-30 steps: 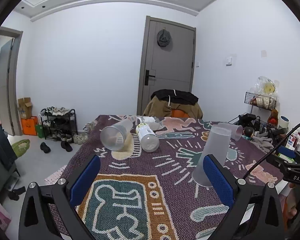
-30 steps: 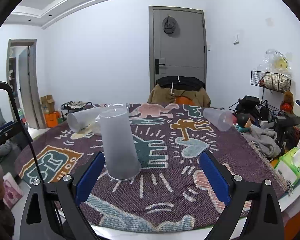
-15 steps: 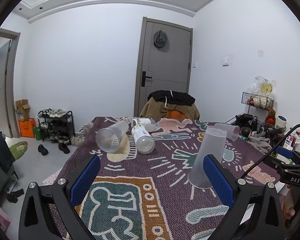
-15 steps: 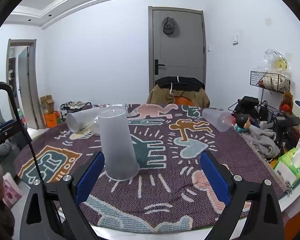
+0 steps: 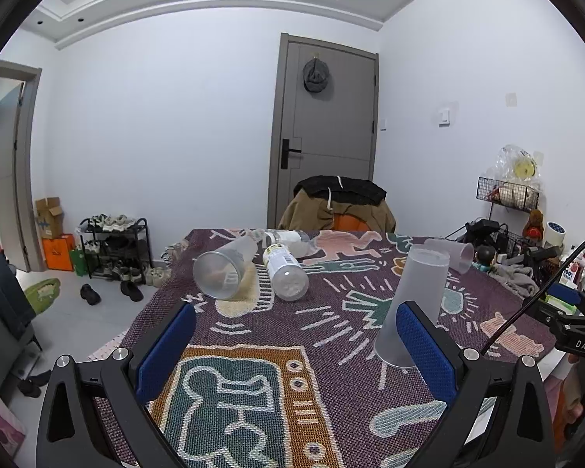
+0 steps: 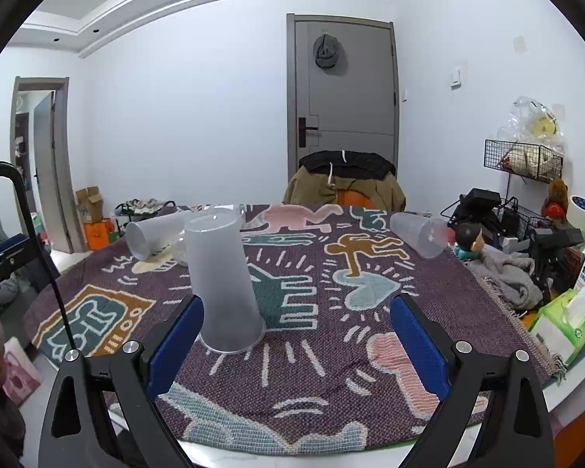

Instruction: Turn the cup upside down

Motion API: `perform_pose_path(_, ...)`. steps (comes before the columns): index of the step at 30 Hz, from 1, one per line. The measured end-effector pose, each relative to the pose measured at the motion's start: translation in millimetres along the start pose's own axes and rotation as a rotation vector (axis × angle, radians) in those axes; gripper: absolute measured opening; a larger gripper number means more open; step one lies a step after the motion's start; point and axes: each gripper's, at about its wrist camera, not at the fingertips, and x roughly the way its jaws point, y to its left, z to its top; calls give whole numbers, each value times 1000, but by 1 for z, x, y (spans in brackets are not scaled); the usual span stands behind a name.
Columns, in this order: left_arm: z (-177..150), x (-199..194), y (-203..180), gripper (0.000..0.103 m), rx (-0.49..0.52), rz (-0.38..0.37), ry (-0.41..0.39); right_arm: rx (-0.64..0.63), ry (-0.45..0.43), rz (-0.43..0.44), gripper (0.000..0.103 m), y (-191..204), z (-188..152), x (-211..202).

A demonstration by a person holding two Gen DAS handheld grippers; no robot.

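Spreading wide, the left tongs (image 5: 294, 347) held nothing; a fallen cup (image 5: 224, 269) lay left, the frosted cup (image 6: 224, 284) stood mouth-down on the patterned desk (image 6: 331, 351), and the right tongs (image 6: 296, 339) gaped empty

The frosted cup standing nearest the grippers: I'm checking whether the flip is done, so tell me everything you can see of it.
The frosted cup is tall, tapered and translucent, plastic by its look. It stands upside down: wide rim on the patterned cloth, narrower closed base up. It appears empty and upright. Nothing grips it; the right gripper is open, with the cup just beyond its left finger. The left gripper is open too, and the cup is beside its right finger.
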Motion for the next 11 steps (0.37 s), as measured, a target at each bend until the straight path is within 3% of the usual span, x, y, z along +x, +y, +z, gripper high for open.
perform_pose_path(11, 5, -8, 0, 103, 3, 7, -37, -13, -16, -2, 96, 1, 2, -4)
